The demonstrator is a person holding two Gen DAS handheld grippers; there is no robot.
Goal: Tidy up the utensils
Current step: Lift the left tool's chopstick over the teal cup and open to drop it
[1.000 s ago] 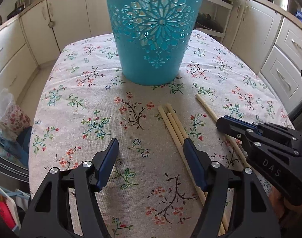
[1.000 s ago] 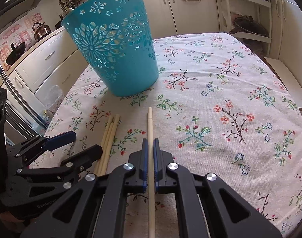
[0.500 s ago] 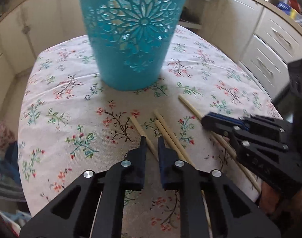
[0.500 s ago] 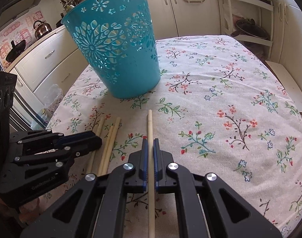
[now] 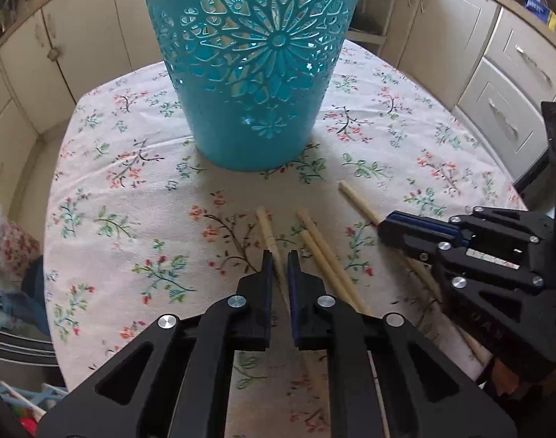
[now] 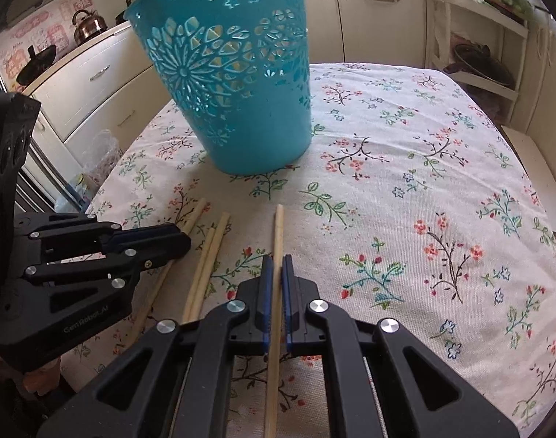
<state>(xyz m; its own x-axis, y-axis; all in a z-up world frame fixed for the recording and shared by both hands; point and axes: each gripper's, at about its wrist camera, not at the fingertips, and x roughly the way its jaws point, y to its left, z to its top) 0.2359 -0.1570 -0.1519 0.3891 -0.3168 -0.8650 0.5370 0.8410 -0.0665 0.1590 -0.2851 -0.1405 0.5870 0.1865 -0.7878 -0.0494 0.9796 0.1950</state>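
A teal cut-out basket (image 5: 256,69) stands on the floral tablecloth (image 5: 106,189); it also shows in the right wrist view (image 6: 237,84). My left gripper (image 5: 279,259) is shut on one wooden chopstick (image 5: 267,230), low over the cloth. Two more chopsticks (image 5: 322,248) lie side by side just right of it. My right gripper (image 6: 277,264) is shut on another chopstick (image 6: 278,230) that points toward the basket. The left gripper (image 6: 168,235) appears in the right wrist view, the right gripper (image 5: 395,224) in the left wrist view.
The tablecloth (image 6: 424,182) covers a rounded table. Cream kitchen cabinets (image 5: 504,84) surround it. A kettle (image 6: 90,25) sits on the counter at left. An open shelf unit (image 6: 475,47) stands at the back right.
My left gripper went from wide open to shut on a chopstick, separating it from the other two. Both grippers have moved closer to the basket.
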